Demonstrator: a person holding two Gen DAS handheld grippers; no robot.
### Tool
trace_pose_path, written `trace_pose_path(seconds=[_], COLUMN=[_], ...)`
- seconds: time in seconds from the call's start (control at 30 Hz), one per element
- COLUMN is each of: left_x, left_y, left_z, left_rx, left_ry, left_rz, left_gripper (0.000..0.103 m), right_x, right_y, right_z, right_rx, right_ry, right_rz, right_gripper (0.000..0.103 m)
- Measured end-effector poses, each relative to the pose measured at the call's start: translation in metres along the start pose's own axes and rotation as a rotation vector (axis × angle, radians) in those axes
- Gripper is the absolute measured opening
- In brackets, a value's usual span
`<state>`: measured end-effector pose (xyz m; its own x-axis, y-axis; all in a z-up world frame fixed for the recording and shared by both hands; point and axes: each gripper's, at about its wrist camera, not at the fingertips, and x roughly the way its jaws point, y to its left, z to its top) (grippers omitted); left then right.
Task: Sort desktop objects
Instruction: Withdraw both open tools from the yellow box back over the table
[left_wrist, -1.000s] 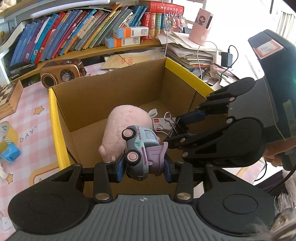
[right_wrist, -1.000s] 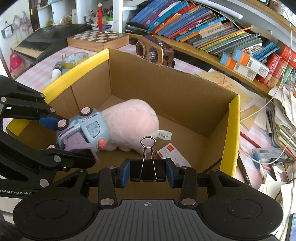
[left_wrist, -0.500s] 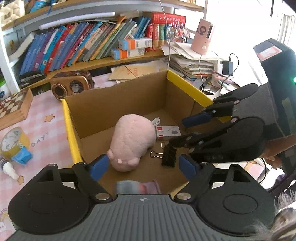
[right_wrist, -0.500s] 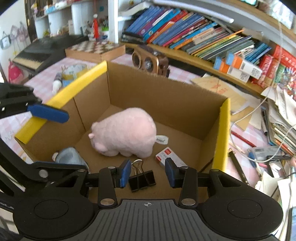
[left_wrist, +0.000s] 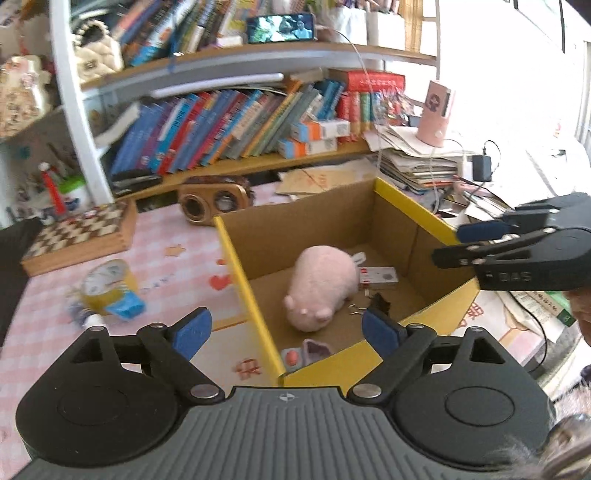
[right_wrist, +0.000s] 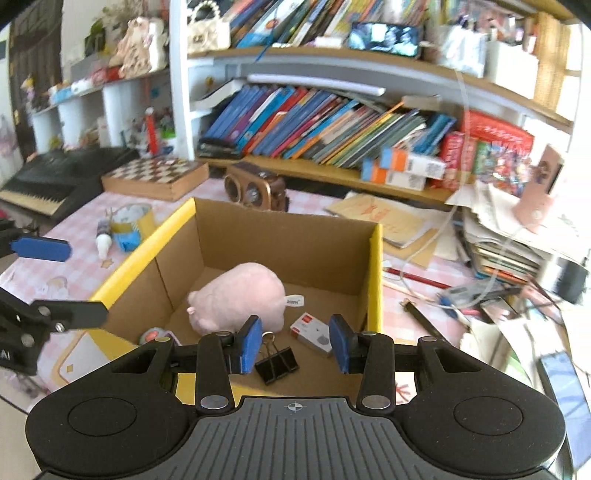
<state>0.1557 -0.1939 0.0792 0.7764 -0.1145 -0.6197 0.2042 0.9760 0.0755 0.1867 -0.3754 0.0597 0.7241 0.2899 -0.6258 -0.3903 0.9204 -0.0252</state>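
A cardboard box with yellow rims holds a pink plush pig, a small card box, a black binder clip and a blue toy truck in its near corner. The truck is partly hidden by the box wall. My left gripper hangs above the near left corner of the box; its jaws are opening wide and nothing is between them. My right gripper is above the near edge with its pads a little apart and empty; the clip lies on the floor below them. Each gripper shows at the side of the other's view.
On the pink checked tabletop left of the box are a yellow tape roll, a glue bottle, a chessboard and a wooden speaker. Stacked papers and cables crowd the right. A bookshelf stands behind.
The left jaws opened and the toy truck dropped into the box. The binder clip left the right gripper and now lies on the box floor. Both grippers rose and drew back.
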Motion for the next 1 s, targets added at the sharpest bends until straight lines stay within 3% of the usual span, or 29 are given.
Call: trace_pose_path(seconds=[0.2,0.6,1.0], left_x=[-0.024,-0.068,-0.107], left_y=[0.018,0.069,0.131], left_z=[-0.017,-0.073,-0.132], left_rx=[0.000,-0.044,-0.124], left_ry=[-0.031,-0.006,0.030], left_rz=[0.059,0.085,0.119], left_gripper=[0.094,0.096,0.097], right_x=[-0.025,-0.061,-0.068], right_y=[0.017,0.091,0.182], right_z=[-0.021,-0.061,-0.082], right_rx=[0.083,0.176,0.161], right_ry=[-0.026,-0.012,0.013], right_rz=[-0.065,-0.144,-0.130], right_gripper=[0.040,0.041,0.045])
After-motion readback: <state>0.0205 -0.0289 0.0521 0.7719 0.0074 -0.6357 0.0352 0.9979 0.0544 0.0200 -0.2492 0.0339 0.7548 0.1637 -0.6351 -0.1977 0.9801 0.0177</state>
